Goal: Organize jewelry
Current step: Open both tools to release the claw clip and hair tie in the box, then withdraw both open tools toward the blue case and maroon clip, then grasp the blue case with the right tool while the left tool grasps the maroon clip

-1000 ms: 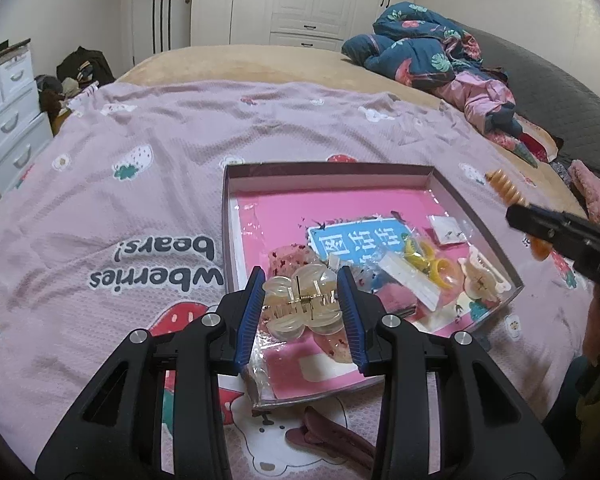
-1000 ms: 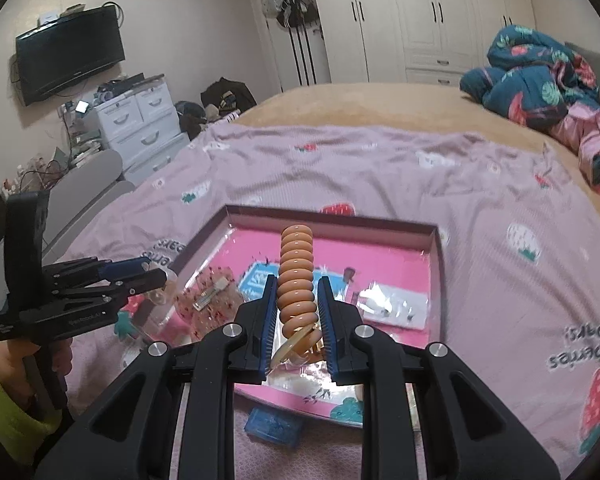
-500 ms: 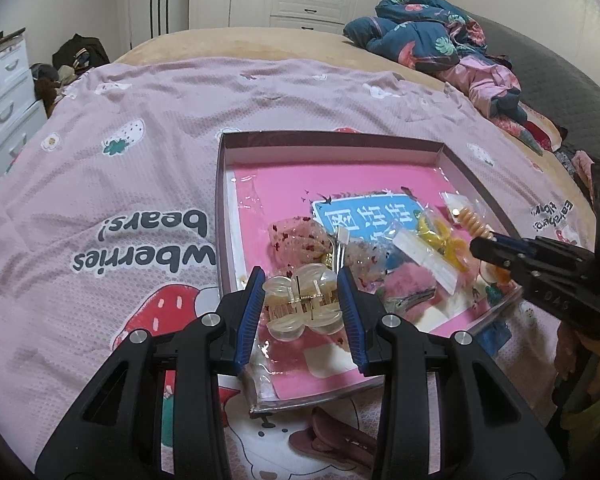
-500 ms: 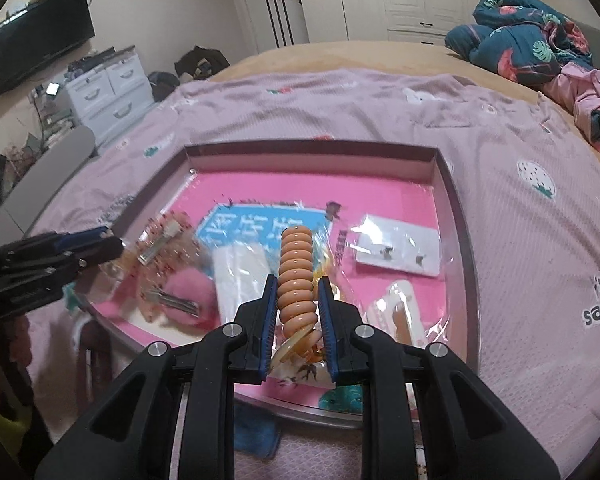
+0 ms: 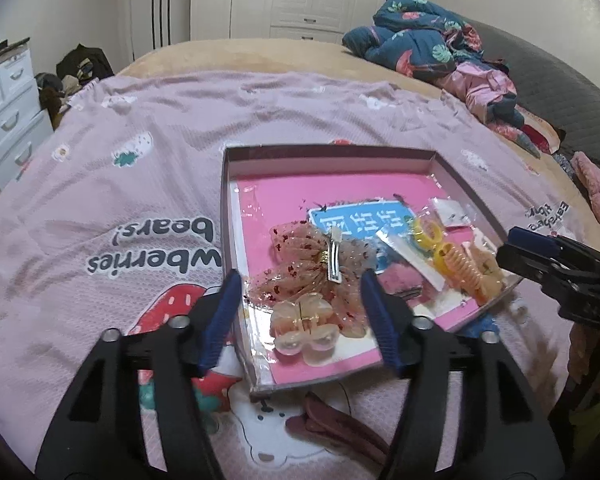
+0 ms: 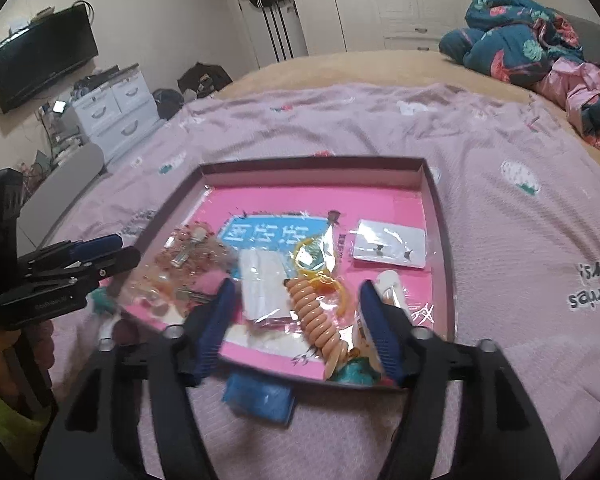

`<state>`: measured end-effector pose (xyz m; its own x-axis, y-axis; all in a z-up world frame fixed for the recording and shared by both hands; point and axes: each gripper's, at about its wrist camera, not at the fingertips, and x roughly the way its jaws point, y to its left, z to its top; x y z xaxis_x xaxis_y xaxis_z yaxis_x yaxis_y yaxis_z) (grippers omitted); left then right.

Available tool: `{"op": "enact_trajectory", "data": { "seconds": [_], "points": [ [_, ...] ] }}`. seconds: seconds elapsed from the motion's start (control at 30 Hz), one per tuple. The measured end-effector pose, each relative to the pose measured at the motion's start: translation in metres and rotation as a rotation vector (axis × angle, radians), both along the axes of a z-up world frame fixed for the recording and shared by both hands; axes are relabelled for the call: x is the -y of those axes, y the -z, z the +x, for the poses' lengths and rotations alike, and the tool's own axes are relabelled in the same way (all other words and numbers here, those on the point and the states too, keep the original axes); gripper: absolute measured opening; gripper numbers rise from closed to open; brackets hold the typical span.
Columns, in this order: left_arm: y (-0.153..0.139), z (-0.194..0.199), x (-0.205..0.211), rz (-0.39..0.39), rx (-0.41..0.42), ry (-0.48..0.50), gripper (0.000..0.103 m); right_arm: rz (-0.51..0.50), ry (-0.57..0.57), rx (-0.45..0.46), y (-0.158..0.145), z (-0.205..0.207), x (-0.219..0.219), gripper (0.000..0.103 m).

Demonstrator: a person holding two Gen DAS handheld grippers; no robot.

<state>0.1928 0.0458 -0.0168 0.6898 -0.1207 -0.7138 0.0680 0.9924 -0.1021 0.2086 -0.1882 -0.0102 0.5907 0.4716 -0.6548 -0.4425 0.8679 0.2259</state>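
Observation:
A shallow box with a pink floor (image 5: 324,184) (image 6: 312,204) lies on the bedspread. My left gripper (image 5: 300,300) is open over its near left corner, with a pale translucent claw clip (image 5: 304,326) lying in the box between the fingers. A sequined pink bow (image 5: 312,260) lies just beyond it. My right gripper (image 6: 294,308) is open over the box's near edge, and an orange coil hair tie (image 6: 316,316) lies in the box between its fingers. The coil also shows in the left wrist view (image 5: 464,264), with the right gripper (image 5: 540,256) beside it.
The box also holds a blue card (image 6: 268,236), a white earring card (image 6: 388,248), yellow rings (image 5: 428,236) and a clear packet (image 6: 264,284). A dark pink clip (image 5: 332,428) and a blue packet (image 6: 260,396) lie on the bedspread before the box. Piled clothes (image 5: 432,56) lie far right.
Both grippers have opened. The claw clip has dropped from the left gripper into the box, and the orange coil has dropped from the right gripper into the box.

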Motion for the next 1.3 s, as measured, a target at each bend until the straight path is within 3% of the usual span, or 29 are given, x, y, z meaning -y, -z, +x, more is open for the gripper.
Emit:
{"op": "enact_trajectory", "data": {
  "seconds": [0.13,0.23,0.43,0.7,1.3],
  "points": [
    [-0.014,-0.019,0.001,0.007,0.039,-0.013,0.072,-0.015,-0.011,0.058,-0.017,-0.018,-0.001,0.081],
    [-0.020,-0.033,0.003,0.026,0.052,-0.022,0.083,-0.012,-0.018,0.096,-0.028,-0.028,0.000,0.083],
    [-0.026,-0.057,0.002,0.049,0.063,-0.036,0.092,-0.015,-0.011,0.150,-0.040,-0.046,0.005,0.091],
    [-0.018,-0.074,0.000,0.046,0.033,-0.054,0.093,-0.044,-0.013,0.135,-0.033,-0.062,0.010,0.094],
    [0.026,-0.103,0.008,-0.057,-0.119,0.020,0.091,-0.091,-0.067,-0.074,0.042,-0.048,-0.012,0.093]
  ]
}}
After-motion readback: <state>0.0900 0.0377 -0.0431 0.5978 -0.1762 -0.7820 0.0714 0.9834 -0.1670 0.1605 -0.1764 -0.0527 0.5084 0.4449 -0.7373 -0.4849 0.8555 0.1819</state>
